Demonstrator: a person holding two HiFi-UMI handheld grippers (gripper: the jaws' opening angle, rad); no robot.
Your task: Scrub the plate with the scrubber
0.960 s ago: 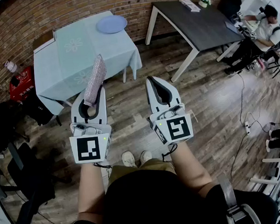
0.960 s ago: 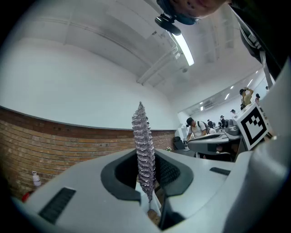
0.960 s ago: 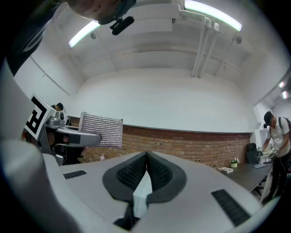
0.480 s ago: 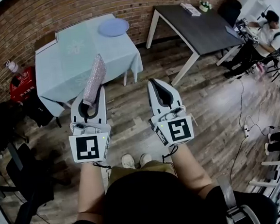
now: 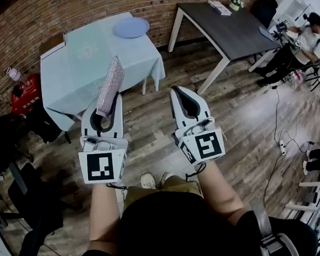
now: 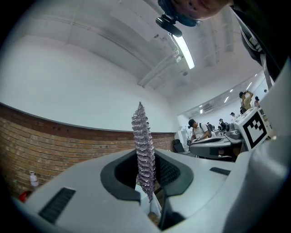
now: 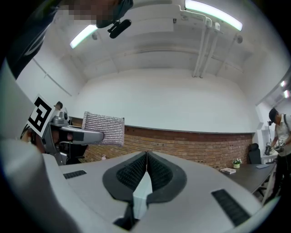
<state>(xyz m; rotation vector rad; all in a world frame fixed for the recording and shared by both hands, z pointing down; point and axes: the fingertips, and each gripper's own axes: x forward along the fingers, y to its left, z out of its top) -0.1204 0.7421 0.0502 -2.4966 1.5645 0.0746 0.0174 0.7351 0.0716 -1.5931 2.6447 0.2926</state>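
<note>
A silvery scrubber [image 5: 110, 86] stands up out of my left gripper [image 5: 107, 104], whose jaws are shut on its lower end. In the left gripper view the scrubber [image 6: 143, 145] shows edge-on, rising between the jaws. My right gripper [image 5: 180, 93] is beside it, jaws shut with nothing between them; in its own view the scrubber [image 7: 104, 129] shows flat-on at left. The blue plate [image 5: 130, 27] lies at the far corner of a table with a light blue cloth [image 5: 82, 62], well ahead of both grippers. Both grippers hang over the wooden floor.
A dark table [image 5: 224, 27] stands at right, with people seated beyond it [image 5: 308, 36]. A red box and bottle [image 5: 22, 89] sit left of the cloth table. Black chairs [image 5: 15, 193] are at left. A brick wall runs behind. Cables lie on the floor at right.
Both grippers have lifted slightly forward toward the cloth table, the scrubber still held. The tables have shifted a little in view as the head moved.
</note>
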